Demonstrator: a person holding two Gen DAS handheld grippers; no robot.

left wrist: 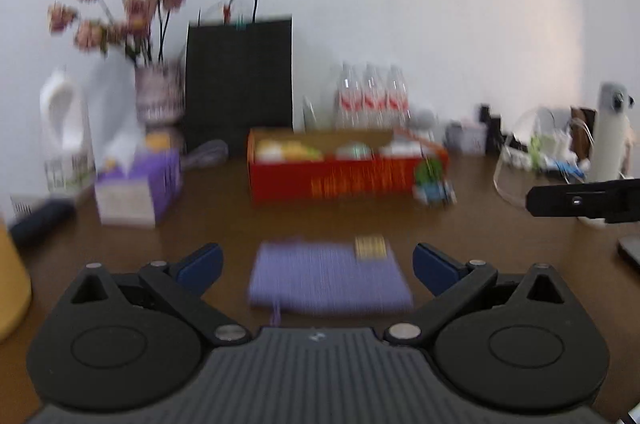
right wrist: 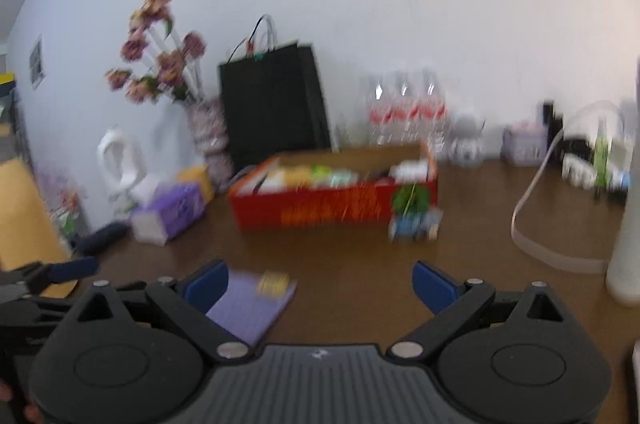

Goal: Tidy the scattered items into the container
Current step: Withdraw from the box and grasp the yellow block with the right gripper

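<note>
A red open box (left wrist: 340, 182) with several items inside stands at the middle back of the brown table; it also shows in the right wrist view (right wrist: 332, 210). A purple notebook (left wrist: 330, 278) with a yellow label lies flat in front of my left gripper (left wrist: 318, 264), which is open and empty above it. In the right wrist view the notebook (right wrist: 252, 306) lies at the lower left, by the left finger. My right gripper (right wrist: 320, 284) is open and empty over bare table. A small green plant toy on a blue base (left wrist: 432, 184) stands at the box's front right corner (right wrist: 412, 214).
A purple tissue box (left wrist: 138, 188), a flower vase (left wrist: 158, 92), a black paper bag (left wrist: 240, 80), water bottles (left wrist: 374, 96) and a white jug (left wrist: 64, 128) line the back. A clear container (left wrist: 532, 148) and white bottle (left wrist: 608, 132) stand at the right.
</note>
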